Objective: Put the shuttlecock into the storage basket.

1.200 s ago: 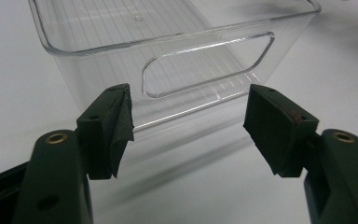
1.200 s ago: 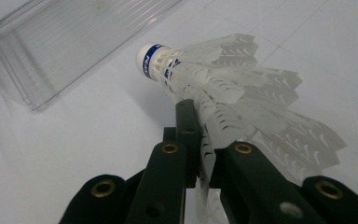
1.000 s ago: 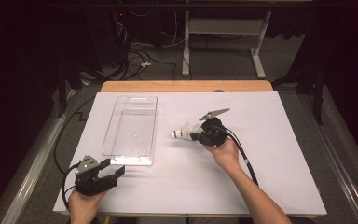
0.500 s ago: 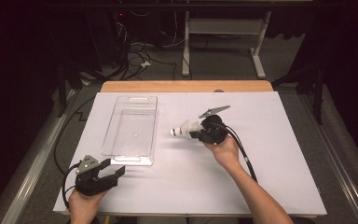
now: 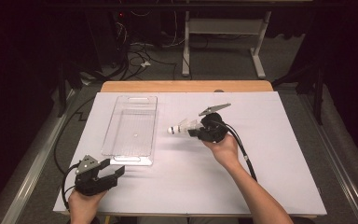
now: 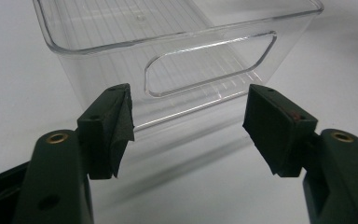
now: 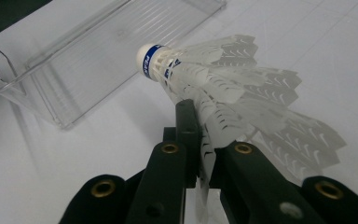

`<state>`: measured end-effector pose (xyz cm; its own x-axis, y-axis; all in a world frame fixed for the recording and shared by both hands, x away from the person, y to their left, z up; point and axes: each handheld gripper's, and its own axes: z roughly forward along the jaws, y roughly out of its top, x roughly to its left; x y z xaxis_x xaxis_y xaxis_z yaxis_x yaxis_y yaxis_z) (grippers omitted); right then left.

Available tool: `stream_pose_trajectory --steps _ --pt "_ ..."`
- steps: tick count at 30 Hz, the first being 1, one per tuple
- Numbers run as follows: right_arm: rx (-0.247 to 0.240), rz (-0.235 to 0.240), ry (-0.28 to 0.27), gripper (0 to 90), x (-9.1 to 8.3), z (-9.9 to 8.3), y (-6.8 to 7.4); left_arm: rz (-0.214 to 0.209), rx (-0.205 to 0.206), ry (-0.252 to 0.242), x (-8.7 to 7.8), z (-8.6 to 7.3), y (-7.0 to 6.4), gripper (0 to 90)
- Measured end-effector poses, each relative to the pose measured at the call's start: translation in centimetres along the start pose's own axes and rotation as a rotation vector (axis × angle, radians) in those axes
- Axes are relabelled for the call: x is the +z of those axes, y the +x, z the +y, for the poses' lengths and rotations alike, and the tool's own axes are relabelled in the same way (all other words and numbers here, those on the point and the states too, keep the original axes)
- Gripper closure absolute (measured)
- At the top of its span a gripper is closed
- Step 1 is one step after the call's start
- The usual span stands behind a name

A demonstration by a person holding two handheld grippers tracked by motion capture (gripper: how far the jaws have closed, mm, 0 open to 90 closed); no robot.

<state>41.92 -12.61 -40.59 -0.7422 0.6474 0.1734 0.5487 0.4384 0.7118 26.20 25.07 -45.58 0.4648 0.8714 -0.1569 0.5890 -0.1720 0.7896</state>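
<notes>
The white shuttlecock (image 7: 200, 88), pinched by its feathers in the closed right claw (image 5: 193, 131), seems to hang above the worktop (image 5: 279, 140), just right of the clear plastic bin (image 5: 131, 128), cork toward it. The left claw (image 5: 114, 171) gapes empty near the bin's near end.

White table (image 5: 279, 158) w/ clear bin (image 5: 131, 133)

overhead looks forward, gripper cameras close, sharing tray (image 5: 131, 126)
</notes>
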Motion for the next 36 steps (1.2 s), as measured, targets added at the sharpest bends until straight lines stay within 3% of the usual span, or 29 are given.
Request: stream_pose_trajectory --steps 21,36 --pt "-0.017 0.019 -0.013 89.2 -0.3 1.9 0.6 0.002 0.002 0.004 -0.1 0.0 0.1 33.8" --pt "-0.029 0.043 -0.013 89.2 0.6 3.5 1.2 0.004 0.001 -0.003 -0.3 0.0 0.3 33.7"
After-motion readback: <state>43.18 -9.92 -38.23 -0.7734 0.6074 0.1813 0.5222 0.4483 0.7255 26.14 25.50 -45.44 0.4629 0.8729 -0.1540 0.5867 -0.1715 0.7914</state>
